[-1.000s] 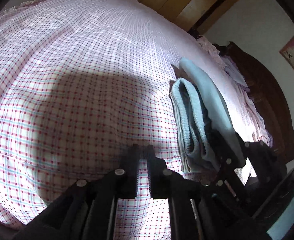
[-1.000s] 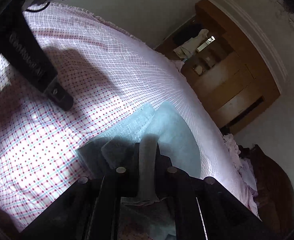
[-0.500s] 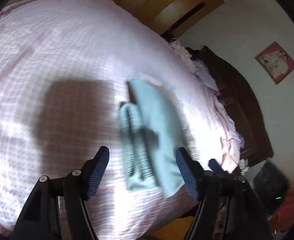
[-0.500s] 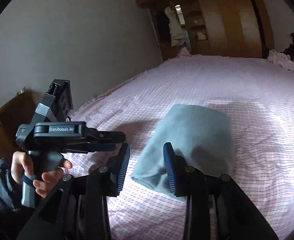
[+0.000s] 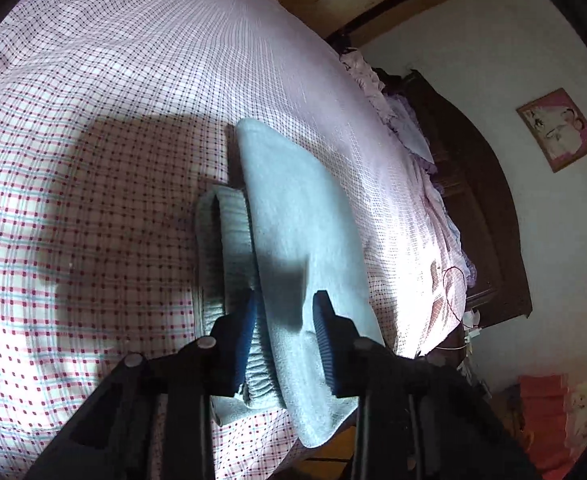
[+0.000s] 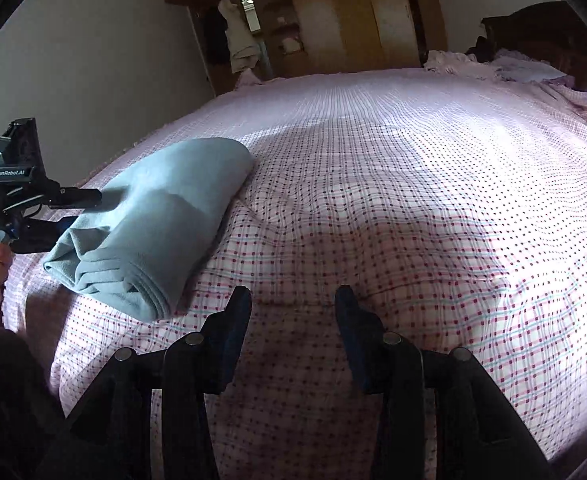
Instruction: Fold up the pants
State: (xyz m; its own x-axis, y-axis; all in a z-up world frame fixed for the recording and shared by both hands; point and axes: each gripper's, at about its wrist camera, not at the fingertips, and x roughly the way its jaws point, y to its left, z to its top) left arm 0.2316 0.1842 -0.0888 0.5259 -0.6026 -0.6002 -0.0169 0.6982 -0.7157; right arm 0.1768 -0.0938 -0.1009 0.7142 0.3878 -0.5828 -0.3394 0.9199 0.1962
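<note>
On bed (image 6: 413, 200): folded pants (image 6: 165, 216), underside hidden, perhaps layered.

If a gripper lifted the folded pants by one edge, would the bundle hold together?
Probably not: the folded pants are soft fleece-like cloth in loose stacked layers, so they would likely droop and unfold. They look light. On the checked bedspread they should slide, not roll.

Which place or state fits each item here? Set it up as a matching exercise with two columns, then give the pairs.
Items:
1. folded pants
2. right gripper
3. checked bedspread
4. framed picture

Places or states:
A. hangs on the wall
B. covers the whole bed
C. open, nothing between the jaws
D. light blue bundle near the bed's edge

Pairs: 1-D, 2-C, 3-B, 4-A
</note>
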